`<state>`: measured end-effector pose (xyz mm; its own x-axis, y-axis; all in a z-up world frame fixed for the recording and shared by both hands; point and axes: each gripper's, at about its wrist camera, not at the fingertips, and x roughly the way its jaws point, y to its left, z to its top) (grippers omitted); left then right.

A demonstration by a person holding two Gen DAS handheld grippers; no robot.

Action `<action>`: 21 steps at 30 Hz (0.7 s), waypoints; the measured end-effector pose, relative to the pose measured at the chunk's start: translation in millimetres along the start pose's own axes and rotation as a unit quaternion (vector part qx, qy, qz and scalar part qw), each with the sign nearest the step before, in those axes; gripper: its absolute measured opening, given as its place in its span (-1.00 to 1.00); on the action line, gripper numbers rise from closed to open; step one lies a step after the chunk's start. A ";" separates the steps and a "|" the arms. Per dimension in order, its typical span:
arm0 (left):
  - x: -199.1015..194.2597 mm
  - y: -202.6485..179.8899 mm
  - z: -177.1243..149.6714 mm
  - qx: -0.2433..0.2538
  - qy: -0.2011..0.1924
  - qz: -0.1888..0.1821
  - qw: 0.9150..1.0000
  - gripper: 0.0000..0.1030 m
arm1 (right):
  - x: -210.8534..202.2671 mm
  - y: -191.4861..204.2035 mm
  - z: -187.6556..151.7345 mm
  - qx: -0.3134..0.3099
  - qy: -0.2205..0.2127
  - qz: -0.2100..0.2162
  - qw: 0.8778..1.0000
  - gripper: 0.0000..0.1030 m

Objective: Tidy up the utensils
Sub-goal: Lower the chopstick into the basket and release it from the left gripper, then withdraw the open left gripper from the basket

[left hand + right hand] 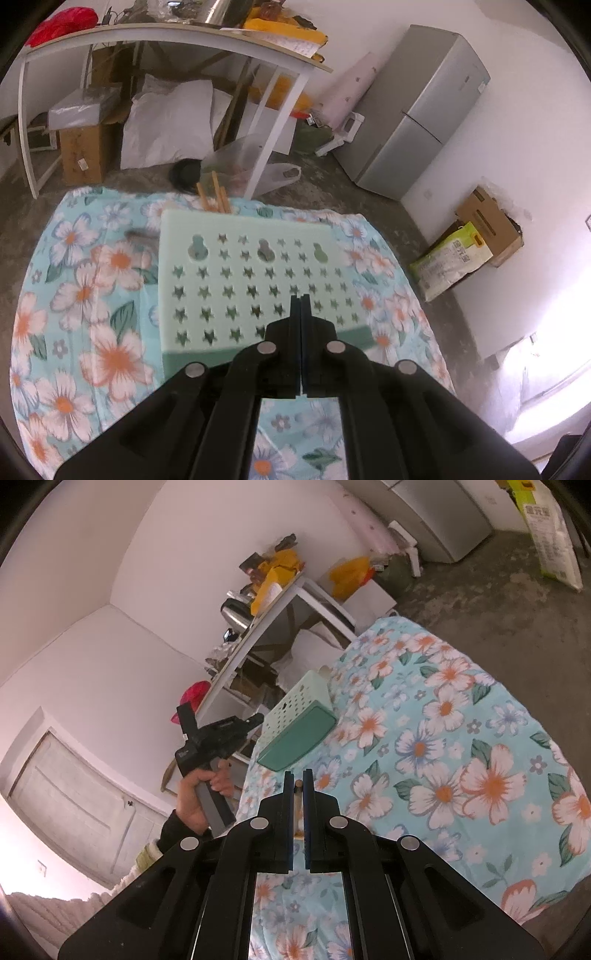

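A mint-green utensil holder (251, 280) with star-shaped holes lies on its side on the floral tablecloth (85, 295), its darker green base toward me. Wooden chopsticks (214, 195) poke out of its far end. My left gripper (300, 299) hovers over the holder's perforated wall, jaws pressed together with nothing between them. In the right wrist view the holder (299, 720) lies ahead, and a hand holds the left gripper (260, 718) just left of it. My right gripper (298, 775) is shut on a thin wooden chopstick (297, 786) that runs back between the pads.
A white-framed table (280, 110) piled with clutter stands beyond the cloth, with bags and boxes under it. A grey fridge (417, 110), a cardboard box (491, 225) and a green-and-white sack (450, 258) line the right wall. The cloth-covered table drops off to bare concrete floor (498, 602).
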<state>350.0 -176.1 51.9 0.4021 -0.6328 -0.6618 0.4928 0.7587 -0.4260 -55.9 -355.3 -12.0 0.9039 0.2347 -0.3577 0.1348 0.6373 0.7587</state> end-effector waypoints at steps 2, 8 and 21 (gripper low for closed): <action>-2.7 0.8 -3.3 0.000 -0.003 0.001 1.000 -1.00 | 1.2 0.8 -0.3 0.000 0.005 0.004 1.000 -0.95; -40.2 20.3 -26.5 0.006 -0.029 0.015 0.999 -1.00 | 4.6 -8.2 4.8 0.042 0.023 0.050 0.998 -0.95; -111.5 79.0 -37.9 -0.017 -0.077 0.048 0.996 -0.13 | 88.4 -31.5 10.1 0.090 0.136 0.088 0.983 -0.94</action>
<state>314.8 -39.7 68.7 0.5606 -0.5719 -0.5988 0.4221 0.8195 -0.3876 23.9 -362.0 -62.1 0.7806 0.5327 -0.3269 0.0782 0.4356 0.8967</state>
